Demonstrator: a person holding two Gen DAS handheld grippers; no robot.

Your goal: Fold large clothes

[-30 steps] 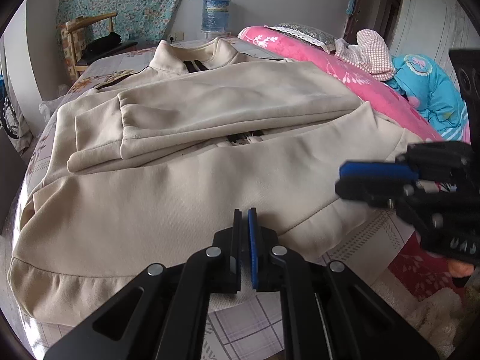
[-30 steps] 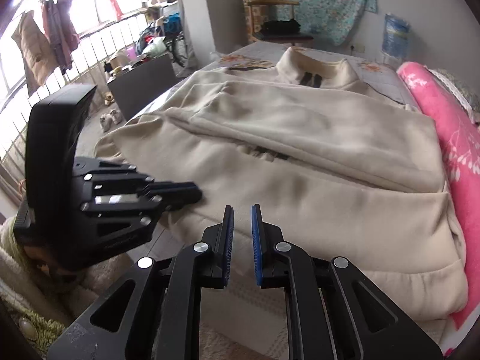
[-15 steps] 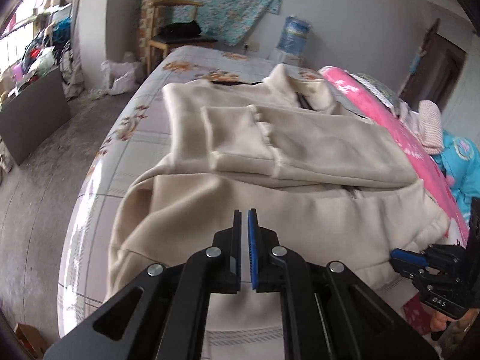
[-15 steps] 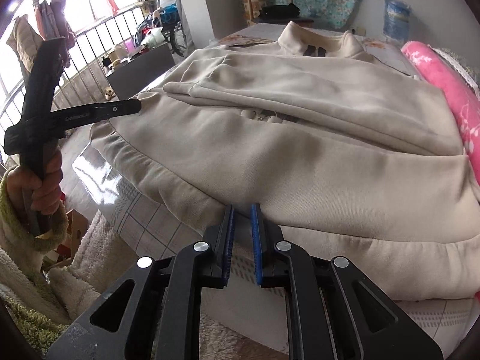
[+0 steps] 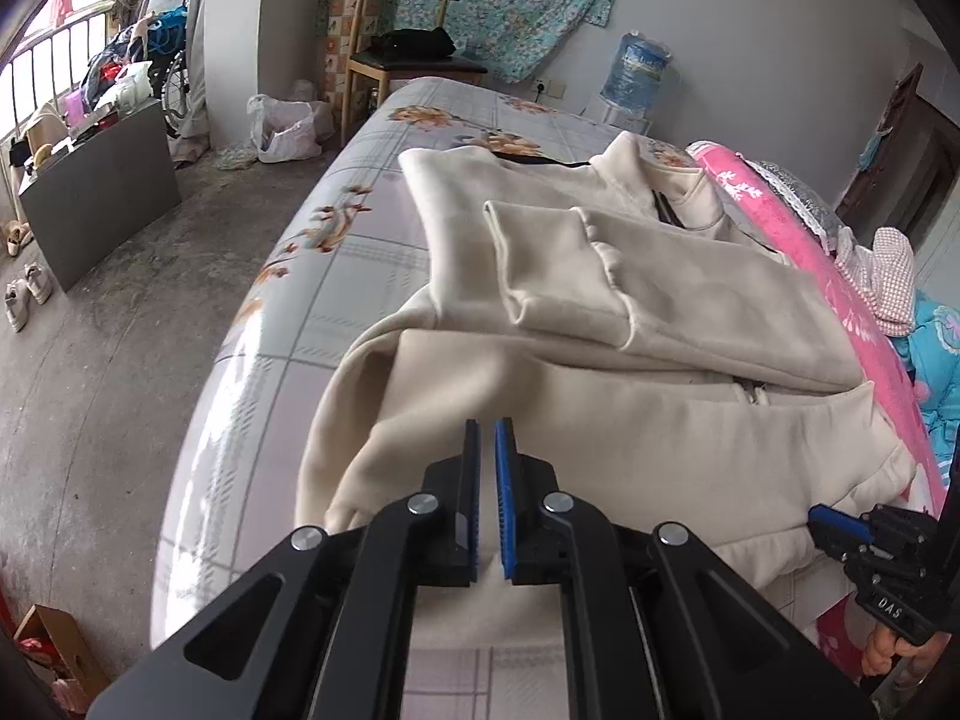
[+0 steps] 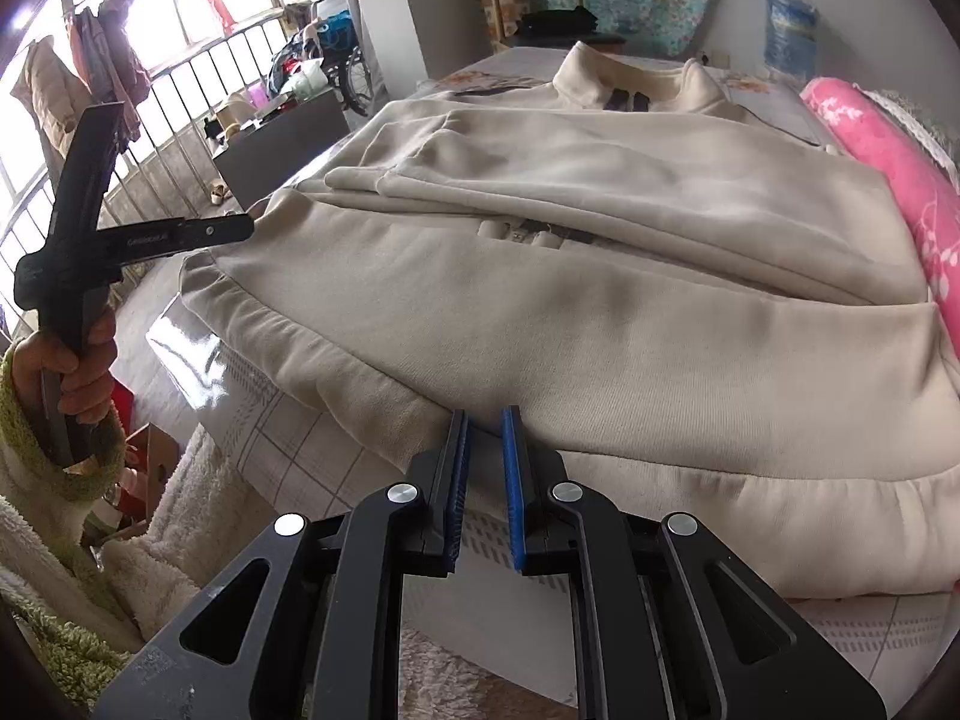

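The bed (image 5: 360,204) fills most of the room from where I stand, its checked, flowered sheet running away toward the wall at 12 o'clock, and on it lies the cream sweatshirt (image 6: 600,276), collar at the far end and hem at the near edge, so its long axis runs 12 to 6. One sleeve (image 5: 600,276) is already folded across the chest, its cuff toward 9 o'clock in the left view. A pink quilt (image 6: 900,180) runs along the 3 o'clock side. The hem band (image 6: 336,360) hangs over the near edge of the mattress. The right gripper (image 6: 483,420) sits right at that band, at about the middle of the hem, jaws narrow with only a slim gap and, as far as I can see, no cloth pinched between them. The left gripper (image 5: 487,429) hovers over the sweatshirt's 9 o'clock side near the lower corner, jaws all but closed and empty. I judge the next fold turns on the hem: it lies just ahead of both grippers, at 12 o'clock, with the right one nearer, practically touching it.
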